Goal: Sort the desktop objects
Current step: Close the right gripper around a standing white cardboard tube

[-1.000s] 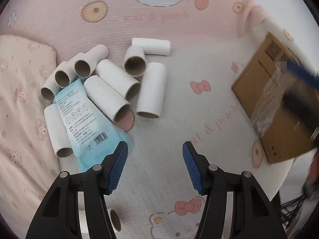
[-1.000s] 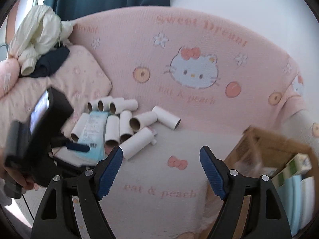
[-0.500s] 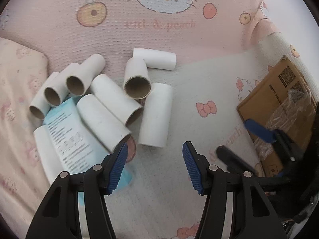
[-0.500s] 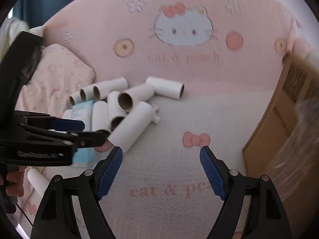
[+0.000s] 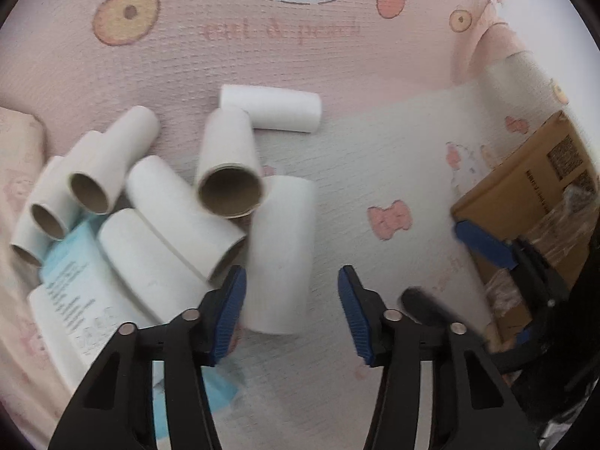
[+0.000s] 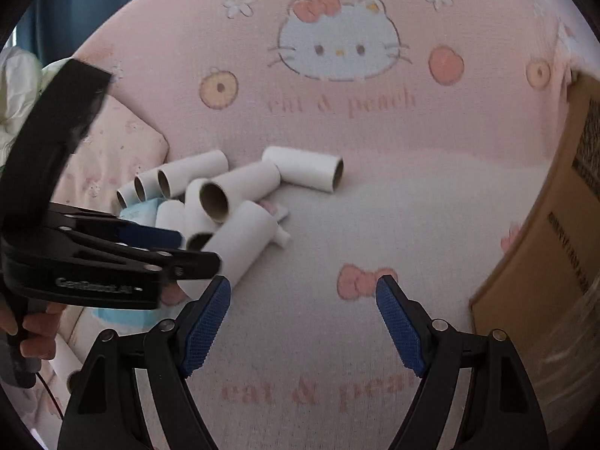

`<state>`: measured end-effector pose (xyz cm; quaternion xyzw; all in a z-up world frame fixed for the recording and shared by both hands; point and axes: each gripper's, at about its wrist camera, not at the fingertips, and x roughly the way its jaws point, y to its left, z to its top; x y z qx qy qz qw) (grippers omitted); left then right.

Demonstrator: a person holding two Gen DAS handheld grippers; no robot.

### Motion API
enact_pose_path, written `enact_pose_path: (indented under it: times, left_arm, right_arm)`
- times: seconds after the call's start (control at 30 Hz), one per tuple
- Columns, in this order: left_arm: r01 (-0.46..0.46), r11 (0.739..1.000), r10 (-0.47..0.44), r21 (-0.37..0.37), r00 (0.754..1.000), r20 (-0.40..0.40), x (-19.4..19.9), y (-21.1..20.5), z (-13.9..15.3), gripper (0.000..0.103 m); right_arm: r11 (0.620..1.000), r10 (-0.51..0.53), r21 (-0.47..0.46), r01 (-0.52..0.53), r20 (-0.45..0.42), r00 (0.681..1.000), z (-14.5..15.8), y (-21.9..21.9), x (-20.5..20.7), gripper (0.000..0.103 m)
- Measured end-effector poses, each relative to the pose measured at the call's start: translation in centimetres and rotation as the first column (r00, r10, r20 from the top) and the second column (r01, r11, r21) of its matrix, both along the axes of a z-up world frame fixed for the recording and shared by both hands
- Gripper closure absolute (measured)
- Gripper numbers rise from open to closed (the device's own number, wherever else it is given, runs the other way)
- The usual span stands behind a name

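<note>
Left gripper (image 5: 291, 311) fingers spread, empty, at near end of a tube (image 5: 279, 253); right gripper (image 6: 303, 324) likewise spread, lower centre.

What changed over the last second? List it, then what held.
The left hand-held gripper moved in toward the cardboard tubes, its open jaws now framing the nearest tube. The right hand-held gripper came forward and lower beside it, toward the cardboard box. Nothing was gripped or released. The tubes, the blue packet and the box lie as before.

Paper tubes (image 5: 277, 258) piled left on blanket (image 5: 375, 172), cardboard box (image 5: 525, 195) right
</note>
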<state>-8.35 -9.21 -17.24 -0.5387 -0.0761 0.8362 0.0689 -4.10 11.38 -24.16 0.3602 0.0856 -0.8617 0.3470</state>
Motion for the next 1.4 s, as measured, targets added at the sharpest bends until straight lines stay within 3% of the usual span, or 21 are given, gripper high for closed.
enact_pose_path:
  times: [0.13, 0.23, 0.3, 0.57, 0.77, 0.9, 1.0, 1.23, 1.4]
  left_arm:
    - [-0.061, 0.998, 0.061, 0.018, 0.998, 0.019, -0.7, -0.5, -0.9, 0.061]
    - [-0.134, 0.985, 0.128, 0.111, 0.99, 0.058, -0.9, -1.6, -1.6, 0.067]
    - [-0.169, 0.965, 0.154, 0.199, 0.984, 0.09, -0.9, -2.2, -2.0, 0.067]
    - [-0.223, 0.903, 0.166, 0.368, 0.969, 0.181, -0.6, 0.0, -3.8, 0.073]
    - [-0.18, 0.914, 0.126, 0.363, 0.978, 0.166, -0.6, 1.5, -3.8, 0.073]
    - [-0.153, 0.911, 0.088, 0.384, 0.979, 0.182, -0.7, 2.0, -4.0, 0.073]
    - [-0.136, 0.906, 0.065, 0.401, 0.98, 0.186, -0.6, 2.3, -4.1, 0.073]
    - [-0.125, 0.912, 0.054, 0.391, 0.981, 0.188, 0.0, 3.0, -4.0, 0.073]
    - [-0.158, 0.923, 0.096, 0.352, 0.978, 0.185, 0.3, 3.2, -3.8, 0.071]
  right_arm:
    - [1.0, 0.013, -0.013, -0.012, 0.076, 0.997, -0.8, -0.7, -0.7, 0.024]
    - [1.0, 0.013, -0.007, -0.013, 0.092, 0.996, -1.1, -0.7, -1.1, 0.024]
    - [0.999, 0.033, 0.011, -0.035, 0.108, 0.994, -1.2, -0.9, -1.3, 0.024]
    - [0.99, 0.111, 0.069, -0.124, 0.173, 0.979, -2.8, -1.7, -1.3, 0.024]
    - [0.991, 0.101, 0.062, -0.119, 0.241, 0.965, -3.4, -1.1, -1.6, 0.025]
    - [0.991, 0.079, 0.077, -0.106, 0.289, 0.954, -4.2, -0.9, -2.3, 0.035]
    - [0.989, 0.091, 0.08, -0.123, 0.332, 0.939, -4.8, -0.9, -2.6, 0.051]
    - [0.989, 0.089, 0.082, -0.126, 0.352, 0.932, -4.8, -0.3, -2.4, 0.058]
    - [0.985, 0.095, 0.098, -0.141, 0.37, 0.924, -4.7, 0.5, -1.7, 0.059]
